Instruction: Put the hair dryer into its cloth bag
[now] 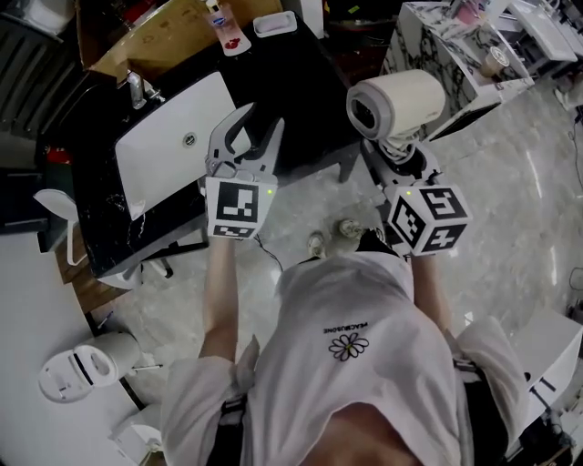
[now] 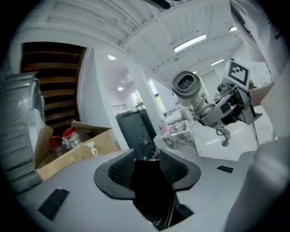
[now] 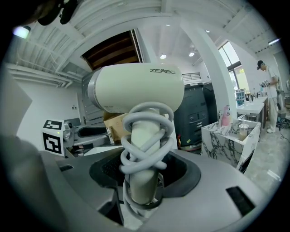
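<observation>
The cream hair dryer (image 1: 396,102) stands upright in my right gripper (image 1: 401,150), which is shut on its handle. The grey cord (image 3: 145,136) is coiled round that handle, and the barrel (image 3: 136,88) points left above the jaws. From the left gripper view the dryer (image 2: 186,85) and the right gripper (image 2: 217,106) hang at the upper right. My left gripper (image 1: 246,127) is open above the black counter and the white sink, with only darkness between its pads (image 2: 118,170). I cannot make out a cloth bag in any view.
A black counter (image 1: 301,82) carries a white sink (image 1: 173,136) with a faucet (image 1: 137,89) and a pink bottle (image 1: 228,23). An open cardboard box (image 2: 72,145) sits to the left. A marble-topped table (image 3: 226,136) stands at the right, with a person (image 3: 267,81) behind it.
</observation>
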{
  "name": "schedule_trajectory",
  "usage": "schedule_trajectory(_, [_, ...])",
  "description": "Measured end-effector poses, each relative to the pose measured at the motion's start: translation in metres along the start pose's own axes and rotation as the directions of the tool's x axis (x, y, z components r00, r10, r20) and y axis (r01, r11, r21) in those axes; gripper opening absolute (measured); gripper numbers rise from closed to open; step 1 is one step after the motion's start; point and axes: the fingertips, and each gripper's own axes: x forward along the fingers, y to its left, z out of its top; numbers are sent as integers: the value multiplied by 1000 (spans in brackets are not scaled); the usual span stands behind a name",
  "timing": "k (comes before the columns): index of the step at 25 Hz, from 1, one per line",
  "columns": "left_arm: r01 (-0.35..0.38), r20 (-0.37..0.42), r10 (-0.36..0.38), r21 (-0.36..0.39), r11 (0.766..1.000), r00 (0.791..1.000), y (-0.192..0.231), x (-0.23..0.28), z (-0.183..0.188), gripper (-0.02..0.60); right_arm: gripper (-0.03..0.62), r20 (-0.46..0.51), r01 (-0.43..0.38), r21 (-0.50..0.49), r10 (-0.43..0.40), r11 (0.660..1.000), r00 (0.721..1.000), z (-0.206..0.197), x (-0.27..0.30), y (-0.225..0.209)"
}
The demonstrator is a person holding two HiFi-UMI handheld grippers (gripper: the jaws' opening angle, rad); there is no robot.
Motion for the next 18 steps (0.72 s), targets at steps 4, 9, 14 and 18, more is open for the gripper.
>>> schedule_trajectory(4, [255, -228, -213, 171, 952, 950, -32, 10, -50, 190, 209, -11, -4, 13, 4, 1000, 1000, -8, -4, 5])
schedule_trajectory(9, [469, -402, -370, 181, 864, 837, -68, 10, -104, 178, 209, -22, 7, 45, -6, 999, 1000, -23, -10, 10])
schedule_trajectory(14, [608, -560, -422, 193, 770, 713, -91, 11, -148, 169, 209, -31, 37, 63, -35, 997, 999, -32, -18, 9])
schedule_trajectory(18, [635, -604, -444, 137, 760, 662, -97, 14, -163, 96, 209, -28, 53, 68, -51, 996, 998, -36, -23, 8])
